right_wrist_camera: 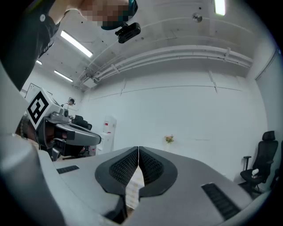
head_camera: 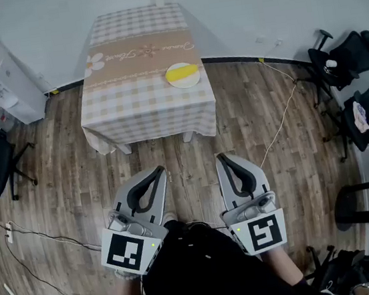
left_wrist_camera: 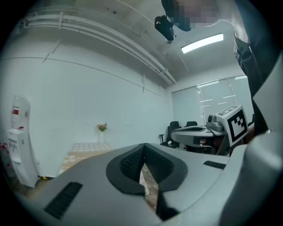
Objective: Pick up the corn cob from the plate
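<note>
Nearest: both claws are held low in front of the person's body, pointing roughly level toward the far wall. Left claw (head_camera: 160,171) is closed, pads meeting at the tips, nothing between them; its own view agrees (left_wrist_camera: 143,152). Right claw (head_camera: 220,157) is likewise closed and empty (right_wrist_camera: 139,152). Ahead of them is bare wooden floor (head_camera: 192,156), with a thin cable (head_camera: 278,128) trailing across it at right. Beyond that stretch of floor, well apart from both claws, stands the surface (head_camera: 133,113) under a checked cloth. The plate (head_camera: 188,82) sits near its front right corner. The corn cob (head_camera: 179,72) lies on the plate, a yellow shape set roughly crosswise; finer detail is too small to read. Farther off: a water dispenser (head_camera: 2,83) at left by the wall, flowers (left_wrist_camera: 102,127) at the surface's far edge, office chairs (head_camera: 351,54) at right. Judgement: the task is at its start and the approach is the step in hand. Done well, that means walking up to the front right corner, clear of the cable, and working with the right claw, which is on the plate's side. Open it before it nears the plate. Set the jaws across the cob's narrow width, not its length, and come in at mid-cob. Close firmly without nudging first, since a round cob may roll.
</note>
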Demonstrator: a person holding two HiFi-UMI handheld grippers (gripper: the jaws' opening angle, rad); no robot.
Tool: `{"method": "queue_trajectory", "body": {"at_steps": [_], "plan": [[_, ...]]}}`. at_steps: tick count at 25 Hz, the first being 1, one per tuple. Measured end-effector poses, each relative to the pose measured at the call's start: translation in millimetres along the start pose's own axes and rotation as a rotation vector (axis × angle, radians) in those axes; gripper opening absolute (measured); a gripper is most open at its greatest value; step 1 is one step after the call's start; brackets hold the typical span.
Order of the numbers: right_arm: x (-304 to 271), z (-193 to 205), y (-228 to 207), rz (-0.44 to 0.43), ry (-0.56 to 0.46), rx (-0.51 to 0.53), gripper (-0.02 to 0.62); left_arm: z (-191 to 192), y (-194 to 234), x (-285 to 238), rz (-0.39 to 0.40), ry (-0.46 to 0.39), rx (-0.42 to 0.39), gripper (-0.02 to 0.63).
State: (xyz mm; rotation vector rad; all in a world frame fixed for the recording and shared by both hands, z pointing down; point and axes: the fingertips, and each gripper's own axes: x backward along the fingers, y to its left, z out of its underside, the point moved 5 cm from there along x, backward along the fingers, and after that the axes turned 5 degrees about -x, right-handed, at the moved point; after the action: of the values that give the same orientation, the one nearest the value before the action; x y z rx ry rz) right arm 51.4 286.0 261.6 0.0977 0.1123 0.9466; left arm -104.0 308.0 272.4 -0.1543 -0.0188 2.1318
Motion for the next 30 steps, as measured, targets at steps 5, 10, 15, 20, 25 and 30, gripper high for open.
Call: {"method": "queue_trajectory", "body": {"at_steps": [5, 10, 15, 20, 25, 30], "plan": [[-3.5, 1.5, -2.0, 0.003, 0.003, -0.002, 0.043, 1.4, 3.1, -3.5, 0.004, 0.000, 0.003, 0.014], [-7.0, 2.1, 0.0, 0.006, 0.000, -0.005, 0.043, 2.1, 6.8, -3.4, 0.007, 0.000, -0.002, 0.014], [-15.2, 1.3, 5.8, -0.003, 0.005, 0.000, 0.043, 3.3, 15.3, -2.1, 0.007, -0.007, -0.002, 0.013], [-27.2, 0.0, 14.4, -0.006, 0.020, 0.037, 0.043, 5.3, 27.9, -2.7, 0.017, -0.004, 0.001, 0.014], [-36.3, 2.0, 21.3, 0.026, 0.037, 0.032, 0.043, 7.9, 40.8, -2.5, 0.039, -0.011, 0.000, 0.013], [-47.0, 1.5, 27.4, 0.055, 0.038, 0.028, 0.043, 10.5, 55.7, -1.9, 0.059, -0.020, -0.008, 0.014]]}}
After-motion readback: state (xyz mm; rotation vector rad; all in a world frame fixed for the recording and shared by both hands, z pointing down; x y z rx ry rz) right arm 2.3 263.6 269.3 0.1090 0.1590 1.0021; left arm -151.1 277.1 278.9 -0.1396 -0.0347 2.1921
